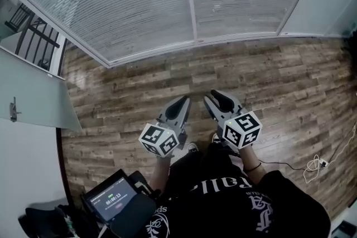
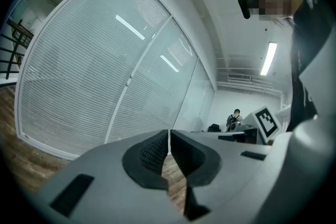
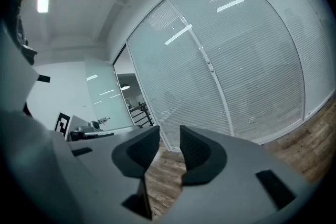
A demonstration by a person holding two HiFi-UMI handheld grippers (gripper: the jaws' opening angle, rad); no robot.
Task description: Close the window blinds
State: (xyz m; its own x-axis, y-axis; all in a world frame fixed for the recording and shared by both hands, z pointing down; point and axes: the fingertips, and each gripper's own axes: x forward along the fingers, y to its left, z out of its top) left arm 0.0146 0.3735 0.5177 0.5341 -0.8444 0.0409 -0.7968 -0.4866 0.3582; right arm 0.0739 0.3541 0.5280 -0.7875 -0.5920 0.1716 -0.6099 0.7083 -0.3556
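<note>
Head view: blinds (image 1: 139, 3) look shut already; your left gripper (image 1: 182, 101) is closed empty, right gripper (image 1: 215, 97) slightly parted, empty.

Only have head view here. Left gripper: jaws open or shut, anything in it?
Observer: In its own view the left gripper is shut. The jaws are together with just a hairline slit, and nothing is between them.
Operator: And the right one?
Observer: The right gripper is open, with a narrow gap between its jaws. It holds nothing, and only the wood floor shows through the gap.
</note>
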